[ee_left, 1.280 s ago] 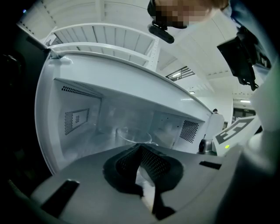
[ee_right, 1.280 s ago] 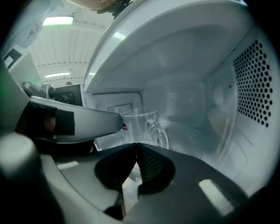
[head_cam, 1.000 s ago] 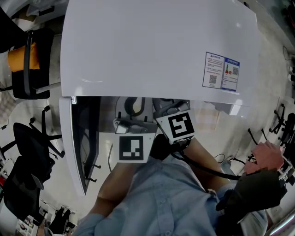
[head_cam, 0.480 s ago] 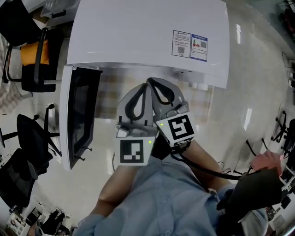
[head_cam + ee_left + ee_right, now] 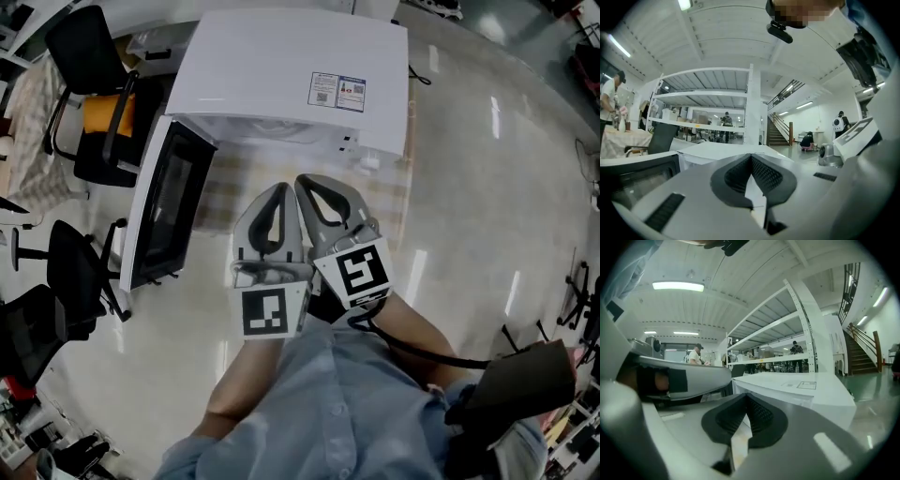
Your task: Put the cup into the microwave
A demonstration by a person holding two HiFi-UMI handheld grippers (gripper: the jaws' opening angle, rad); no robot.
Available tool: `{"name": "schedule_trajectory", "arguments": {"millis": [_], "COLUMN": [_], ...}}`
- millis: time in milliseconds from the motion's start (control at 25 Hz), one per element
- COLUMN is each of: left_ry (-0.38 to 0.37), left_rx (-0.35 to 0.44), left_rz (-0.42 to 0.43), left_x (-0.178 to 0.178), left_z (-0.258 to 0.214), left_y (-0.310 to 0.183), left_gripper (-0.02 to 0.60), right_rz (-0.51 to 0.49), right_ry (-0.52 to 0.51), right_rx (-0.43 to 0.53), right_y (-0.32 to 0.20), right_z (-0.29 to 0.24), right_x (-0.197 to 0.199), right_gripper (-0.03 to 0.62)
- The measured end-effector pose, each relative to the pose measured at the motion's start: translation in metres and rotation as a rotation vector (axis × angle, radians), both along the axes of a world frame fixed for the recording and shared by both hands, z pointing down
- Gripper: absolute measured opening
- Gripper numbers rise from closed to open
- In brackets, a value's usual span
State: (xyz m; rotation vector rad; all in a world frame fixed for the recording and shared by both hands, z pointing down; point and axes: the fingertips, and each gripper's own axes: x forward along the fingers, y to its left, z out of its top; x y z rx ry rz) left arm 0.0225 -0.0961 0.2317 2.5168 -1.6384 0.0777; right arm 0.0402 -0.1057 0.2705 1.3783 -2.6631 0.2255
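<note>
At frame centre, the left gripper (image 5: 283,187) and right gripper (image 5: 303,179) sit side by side, both closed and empty, below the white microwave (image 5: 281,75), its door (image 5: 164,211) open at left.

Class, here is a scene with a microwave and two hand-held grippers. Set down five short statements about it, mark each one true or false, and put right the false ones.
1. The door of the microwave stands open. True.
2. The left gripper holds a cup. False: its jaws are together with nothing between them.
3. The right gripper is shut. True.
4. The two grippers are far apart, one at each end of the microwave. False: they are side by side in front of it.
5. A printed label sits on the microwave's top. True.
</note>
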Motion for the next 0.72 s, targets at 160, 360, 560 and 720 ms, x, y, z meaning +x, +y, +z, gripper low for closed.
{"name": "schedule_trajectory", "arguments": {"millis": [160,360,560,720], "left_ry": [-0.016,-0.023,-0.023,-0.019], "left_rx": [0.040,0.077,0.107,0.114], "left_rz": [-0.058,-0.097,-0.136,-0.171], "left_x": [-0.001,-0.006,-0.016,-0.025], "left_z": [-0.036,-0.070,-0.084,-0.084], "left_y": [0.024,0.043,0.052,0.058], "left_gripper": [0.006,0.006,0.006,0.006], "right_rz": [-0.025,-0.039,-0.056,-0.070], "right_ry": [-0.003,0.003,0.003,-0.005], "right_rx": [0.019,0.058,0.107,0.115], "right_y": [0.023,0.036,0.042,0.048], "right_z": [-0.035,-0.070,-0.090,-0.093], "right_x": [0.005,0.003,-0.001,-0.003], "right_gripper": [0.002,0.002,0.000,0.000]}}
